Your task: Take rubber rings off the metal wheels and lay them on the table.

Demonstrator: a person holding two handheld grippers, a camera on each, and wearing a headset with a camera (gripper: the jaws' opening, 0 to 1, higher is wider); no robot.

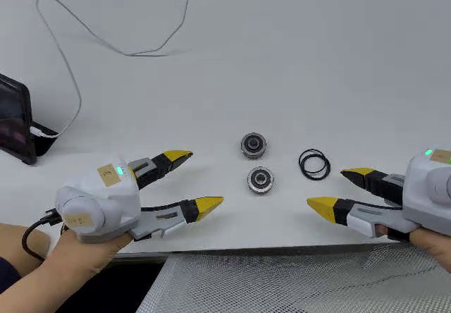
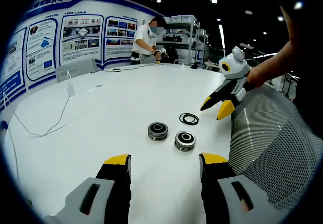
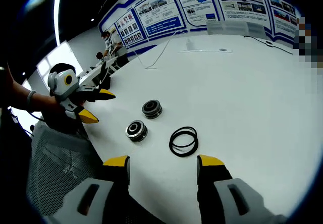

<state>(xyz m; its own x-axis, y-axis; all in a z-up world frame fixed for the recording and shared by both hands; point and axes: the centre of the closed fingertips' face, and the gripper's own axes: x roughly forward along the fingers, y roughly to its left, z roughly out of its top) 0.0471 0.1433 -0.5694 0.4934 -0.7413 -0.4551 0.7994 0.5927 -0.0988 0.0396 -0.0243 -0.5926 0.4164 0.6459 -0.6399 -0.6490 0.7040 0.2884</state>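
The worktop [image 1: 296, 66] lies bare and wide beyond the far wheel [image 1: 254, 144] and the near wheel [image 1: 261, 180], which stand close together at its middle. The rubber rings [image 1: 314, 164] lie flat near their right, apart from both. The left gripper [image 1: 204, 178] and the right gripper [image 1: 327, 187] flank this group, jaws spread, with open lanes inward. A cable [image 1: 67, 59] and a dark device [image 1: 15, 119] crowd the far left.

2 glossy metal wheels [image 1: 254, 144] on smooth matt table [image 1: 317, 80].

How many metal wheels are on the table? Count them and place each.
2. The far metal wheel lies just behind the near metal wheel, both left of the loose rubber rings; none seems hidden.
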